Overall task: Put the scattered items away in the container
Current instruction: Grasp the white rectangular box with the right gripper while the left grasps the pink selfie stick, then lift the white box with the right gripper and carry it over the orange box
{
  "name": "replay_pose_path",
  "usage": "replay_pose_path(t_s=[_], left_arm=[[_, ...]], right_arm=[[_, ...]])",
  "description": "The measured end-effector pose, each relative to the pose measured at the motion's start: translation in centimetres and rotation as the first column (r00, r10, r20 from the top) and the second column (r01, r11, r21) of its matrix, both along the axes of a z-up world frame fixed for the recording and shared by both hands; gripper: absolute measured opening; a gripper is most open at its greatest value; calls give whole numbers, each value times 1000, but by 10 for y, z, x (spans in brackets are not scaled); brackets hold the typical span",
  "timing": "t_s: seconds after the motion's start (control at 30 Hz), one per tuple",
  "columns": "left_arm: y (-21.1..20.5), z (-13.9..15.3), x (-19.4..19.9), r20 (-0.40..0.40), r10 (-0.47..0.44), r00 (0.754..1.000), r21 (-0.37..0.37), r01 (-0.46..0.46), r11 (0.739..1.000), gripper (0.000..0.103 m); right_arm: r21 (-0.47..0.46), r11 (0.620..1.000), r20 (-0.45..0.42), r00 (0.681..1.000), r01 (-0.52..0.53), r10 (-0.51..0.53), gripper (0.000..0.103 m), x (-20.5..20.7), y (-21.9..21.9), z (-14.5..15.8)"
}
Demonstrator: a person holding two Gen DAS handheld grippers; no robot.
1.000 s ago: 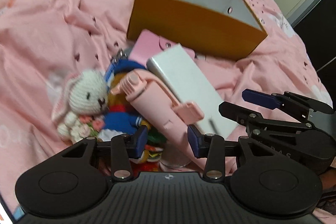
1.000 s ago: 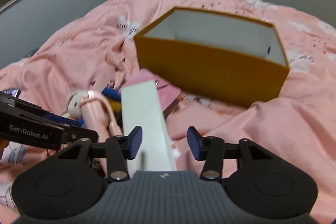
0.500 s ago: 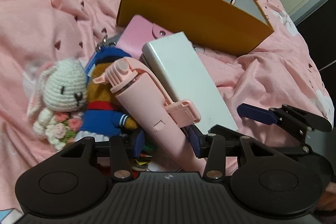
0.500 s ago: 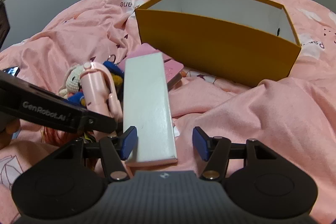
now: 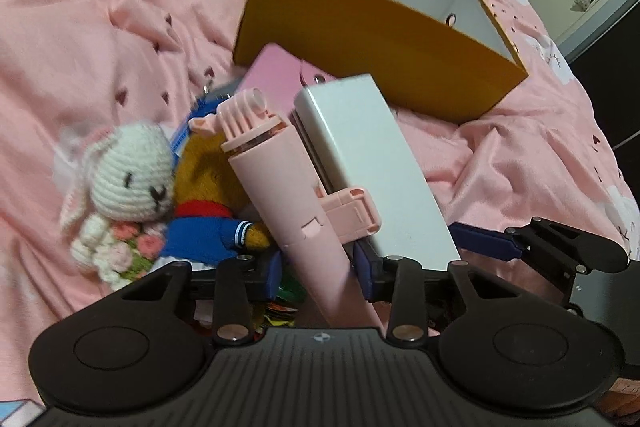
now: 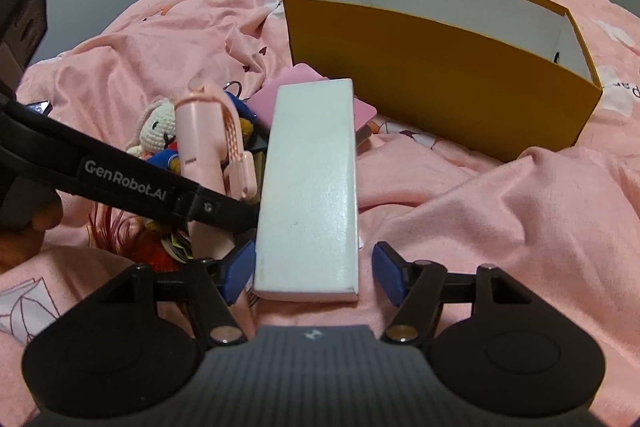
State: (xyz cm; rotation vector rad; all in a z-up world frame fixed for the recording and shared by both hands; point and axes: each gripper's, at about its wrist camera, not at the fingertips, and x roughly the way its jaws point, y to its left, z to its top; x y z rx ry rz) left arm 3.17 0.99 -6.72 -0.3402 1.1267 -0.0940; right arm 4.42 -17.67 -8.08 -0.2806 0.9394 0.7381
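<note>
Left gripper (image 5: 318,263) closing around a pink selfie stick (image 5: 288,203), pads seemingly touching it, stick propped over plush toys (image 5: 160,187), right gripper (image 6: 314,275) opening, straddling the near end of a white box (image 6: 312,187) without gripping, orange container (image 6: 440,67) beyond on pink bedding (image 6: 520,227).

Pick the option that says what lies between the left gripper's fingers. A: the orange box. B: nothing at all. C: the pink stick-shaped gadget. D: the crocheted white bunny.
C: in the left wrist view the pink stick-shaped gadget runs down between the left gripper fingers, which are closing on it, while the crocheted white bunny lies off to the side and the orange box stands farther back.
</note>
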Motion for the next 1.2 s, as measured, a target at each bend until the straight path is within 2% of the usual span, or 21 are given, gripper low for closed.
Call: replay_pose_path(t_s=[0.27, 0.4, 0.57, 0.6, 0.67, 0.8, 0.9, 1.07, 1.2], left_arm=[[-6, 15, -8, 44, -45, 998, 138, 39, 990, 42], [-1, 13, -9, 43, -39, 998, 112, 34, 993, 42], [8, 19, -14, 69, -13, 998, 96, 6, 995, 42], [10, 19, -15, 71, -5, 997, 93, -2, 996, 42], [13, 19, -15, 71, 2, 998, 84, -8, 996, 42], [15, 17, -16, 68, 6, 998, 66, -10, 998, 41], [17, 16, -16, 71, 12, 997, 55, -16, 998, 41], [21, 14, -18, 70, 22, 997, 36, -24, 999, 41], [23, 14, -19, 71, 41, 997, 26, -43, 999, 41]], right_arm=[[-70, 996, 96, 994, -46, 53, 67, -6, 20, 3], [-96, 994, 137, 989, -46, 59, 67, -10, 25, 4], [-107, 993, 232, 970, -51, 75, 67, -16, 30, 12], [-107, 992, 239, 967, -64, 88, 66, -17, 32, 12], [-110, 989, 244, 962, -95, 119, 59, -19, 37, 13], [-137, 982, 225, 961, -131, 159, 58, -19, 44, 10], [-160, 981, 210, 967, -114, 146, 61, -16, 46, 6], [-207, 972, 237, 959, -110, 159, 68, -17, 55, -2], [-310, 949, 294, 943, -62, 157, 69, -18, 65, -18]])
